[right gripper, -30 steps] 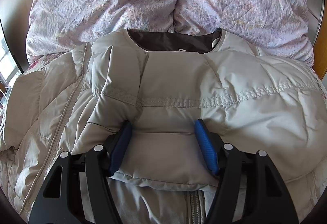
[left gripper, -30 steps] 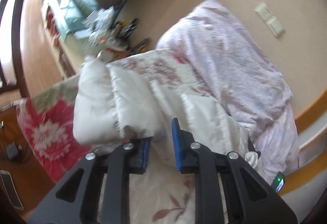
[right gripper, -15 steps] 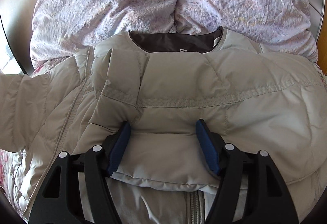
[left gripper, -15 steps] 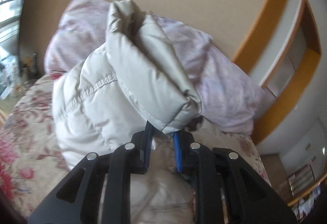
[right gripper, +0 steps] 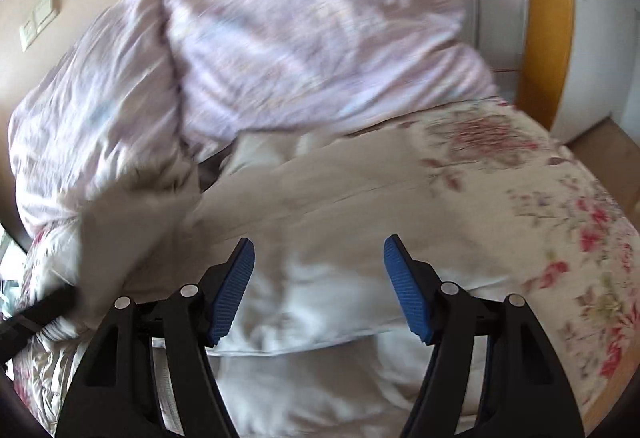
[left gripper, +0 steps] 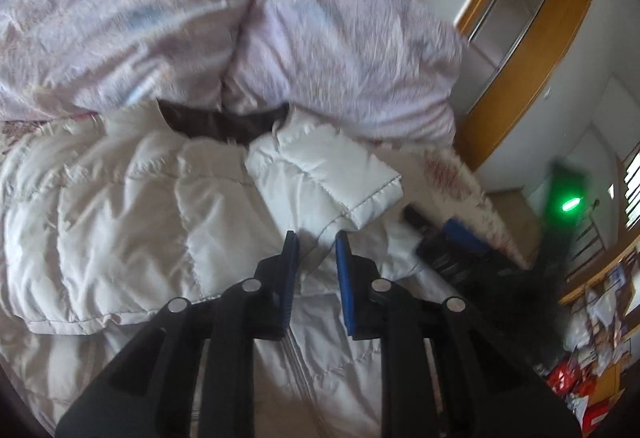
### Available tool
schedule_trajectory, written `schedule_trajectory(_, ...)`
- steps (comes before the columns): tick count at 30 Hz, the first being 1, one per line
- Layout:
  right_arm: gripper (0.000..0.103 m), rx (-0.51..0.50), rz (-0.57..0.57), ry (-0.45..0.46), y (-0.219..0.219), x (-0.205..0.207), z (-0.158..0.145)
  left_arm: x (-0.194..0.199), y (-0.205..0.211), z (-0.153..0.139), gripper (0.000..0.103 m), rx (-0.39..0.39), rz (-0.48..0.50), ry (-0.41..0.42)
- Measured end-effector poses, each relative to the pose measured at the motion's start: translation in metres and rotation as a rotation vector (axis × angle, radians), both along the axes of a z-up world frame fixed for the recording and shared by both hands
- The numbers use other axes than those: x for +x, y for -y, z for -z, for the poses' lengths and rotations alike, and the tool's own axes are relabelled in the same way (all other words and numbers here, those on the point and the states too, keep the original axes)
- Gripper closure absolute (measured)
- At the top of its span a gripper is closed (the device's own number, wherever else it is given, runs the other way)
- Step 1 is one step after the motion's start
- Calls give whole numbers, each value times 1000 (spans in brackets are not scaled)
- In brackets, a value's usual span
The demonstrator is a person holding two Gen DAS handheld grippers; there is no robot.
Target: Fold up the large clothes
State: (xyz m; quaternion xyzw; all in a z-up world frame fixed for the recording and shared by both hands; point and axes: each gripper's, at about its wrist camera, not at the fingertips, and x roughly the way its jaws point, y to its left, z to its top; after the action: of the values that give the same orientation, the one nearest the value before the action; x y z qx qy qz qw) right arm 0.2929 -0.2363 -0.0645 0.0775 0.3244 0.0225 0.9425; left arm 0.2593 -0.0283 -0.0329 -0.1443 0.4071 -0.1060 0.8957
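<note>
Bed (right gripper: 560, 198), tongs (right gripper: 319, 258) angled downward over jacket (right gripper: 320, 278)

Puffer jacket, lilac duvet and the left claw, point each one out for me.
puffer jacket (left gripper: 120, 222), left wrist view, on the quilted body left of the zip.
lilac duvet (left gripper: 340, 38), left wrist view, on the right-hand mound.
left claw (left gripper: 314, 244), left wrist view, midway between the blue fingertips.
</note>
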Motion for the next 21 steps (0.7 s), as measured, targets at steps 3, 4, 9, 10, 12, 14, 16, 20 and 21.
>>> schedule_trajectory(3,34,10,-24,16,9,-4,-7,-2,7,20,59,-62,58,-75)
schedule_trajectory(4,35,16,-42,22,10,-5,-9,-6,8,20,44,-78,80,-81)
schedule_trajectory(9,48,99,-260,51,-15,-10,-23,-50,-15,-16,20,-20,61,54)
schedule_trajectory(10,52,102,-299,44,-24,-9,-24,-58,-24,-22,18,11,35,79)
schedule_trajectory(12,59,91,-390,17,-50,-5,-21,-69,-41,-30,17,85,-20,103)
schedule_trajectory(14,64,67,-432,-9,-71,1,-17,-79,-57,-29,16,157,-73,103)
schedule_trajectory(16,65,36,-446,-26,-87,6,-12,-86,-72,-25,16,196,-113,85)
schedule_trajectory(20,64,-117,-388,-112,-104,29,23,-95,-98,-13,15,230,-155,34)
schedule_trajectory(21,64,-144,-370,-163,-103,38,40,-100,-106,-8,15,238,-164,26)
